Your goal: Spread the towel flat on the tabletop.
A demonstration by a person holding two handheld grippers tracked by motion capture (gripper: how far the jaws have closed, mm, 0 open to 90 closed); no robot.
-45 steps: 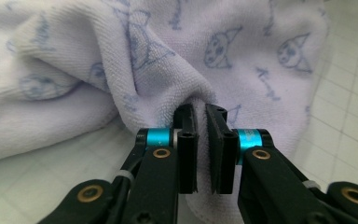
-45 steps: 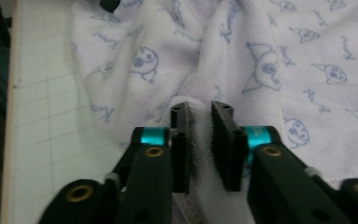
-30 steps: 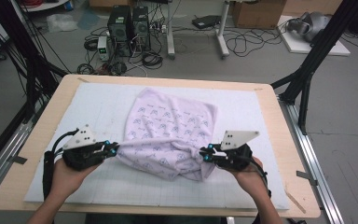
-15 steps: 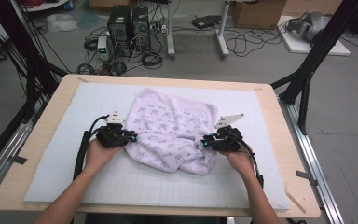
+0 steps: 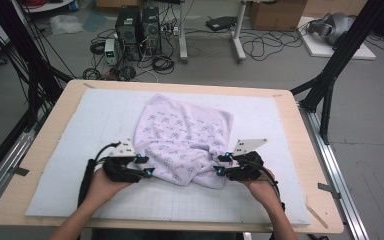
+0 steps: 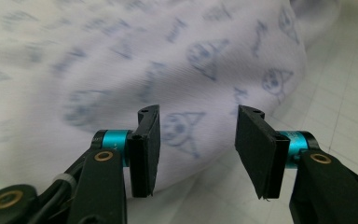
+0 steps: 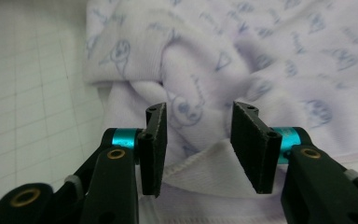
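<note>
On the white gridded mat (image 5: 70, 185) a crumpled lilac printed cloth (image 5: 185, 137) is spread, its length running away from the person. The left gripper (image 5: 145, 166) and right gripper (image 5: 221, 165) are held at its near corners, their jaws just opened and apart, with nothing clamped.

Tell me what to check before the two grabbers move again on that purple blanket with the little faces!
1. Left gripper let go: ok. Its jaws have just been opening and stand apart, with no cloth pinched between them.
2. Right gripper let go: ok. Its jaws have also just been opening, and a fold of cloth lies between them unpressed.
3. Cloth fully on the white mat: ok.
4. Cloth folded neatly: not ok. The near edge is bunched and wrinkled.
5. Cloth edge within reach of both grippers: ok. Each sits right at the near edge.
6. Layers lined up underneath: cannot tell, they are hidden.
</note>
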